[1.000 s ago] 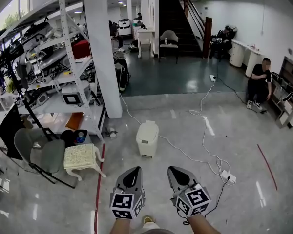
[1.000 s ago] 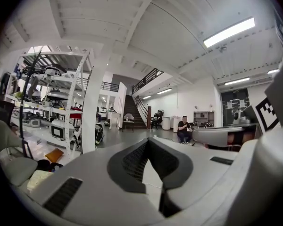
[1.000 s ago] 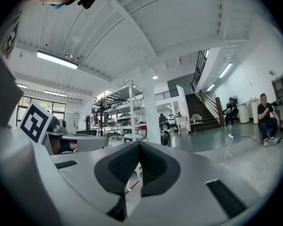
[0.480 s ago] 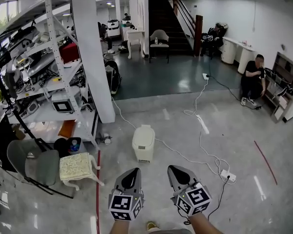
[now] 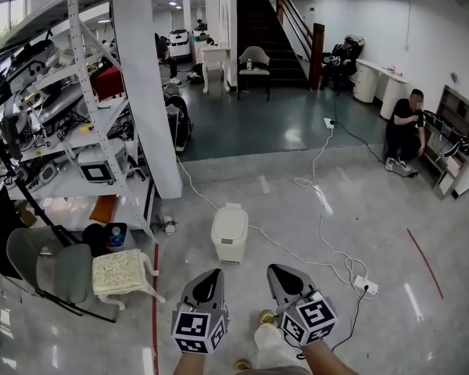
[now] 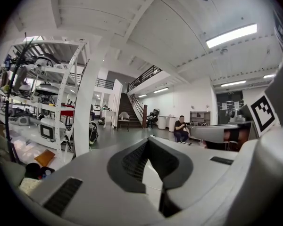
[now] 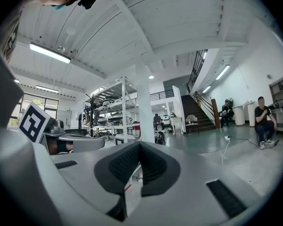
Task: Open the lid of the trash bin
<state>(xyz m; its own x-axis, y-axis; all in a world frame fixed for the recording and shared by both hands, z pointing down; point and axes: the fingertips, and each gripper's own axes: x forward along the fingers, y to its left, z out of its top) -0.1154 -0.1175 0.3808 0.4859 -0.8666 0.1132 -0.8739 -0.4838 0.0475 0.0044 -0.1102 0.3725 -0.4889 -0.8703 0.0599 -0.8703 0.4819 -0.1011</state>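
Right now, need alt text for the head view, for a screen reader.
A white trash bin, lid closed, stands on a glossy floor ahead of the left tongs and right tongs, both shut and empty. A white pillar and cluttered shelves stand at left.

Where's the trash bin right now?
In the head view, the trash bin stands on the floor just left of centre, straight ahead of the left gripper and near the base of the white pillar.
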